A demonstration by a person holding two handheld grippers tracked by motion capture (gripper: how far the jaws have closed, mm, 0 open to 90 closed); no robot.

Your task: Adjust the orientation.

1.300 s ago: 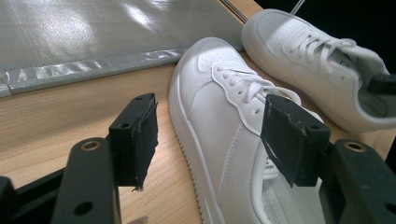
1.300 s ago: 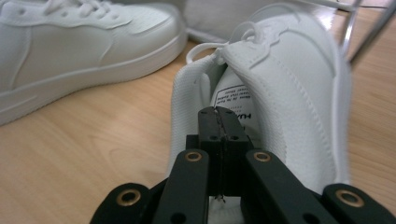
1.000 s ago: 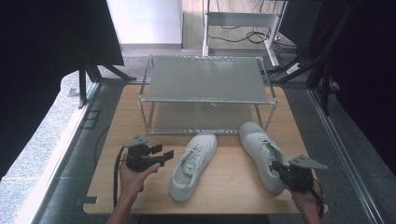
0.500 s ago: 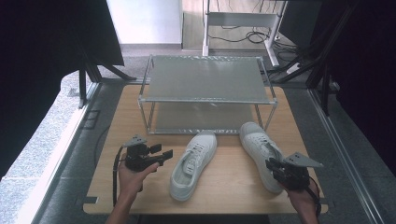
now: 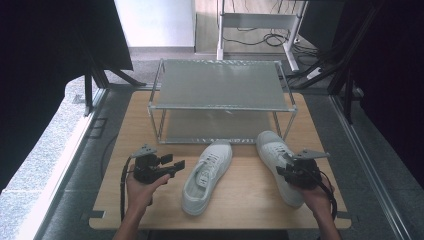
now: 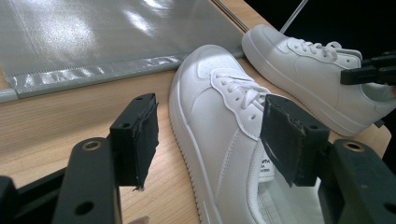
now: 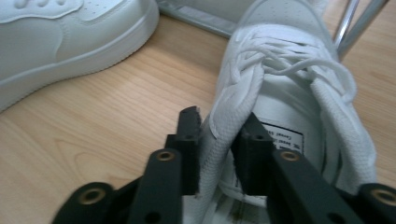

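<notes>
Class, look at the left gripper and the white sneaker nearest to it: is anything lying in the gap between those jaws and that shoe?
Nothing visible does. The left gripper stands with open jaws just short of the middle sneaker, with only bare wooden table between them. The other sneaker lies beyond it, and the wire rack stands farther back.

text: small print on right sneaker's insole label [image 7: 283, 135] | too blurred to read | left sneaker's insole print [image 6: 265, 163] | also unreadable | nothing else lettered
</notes>
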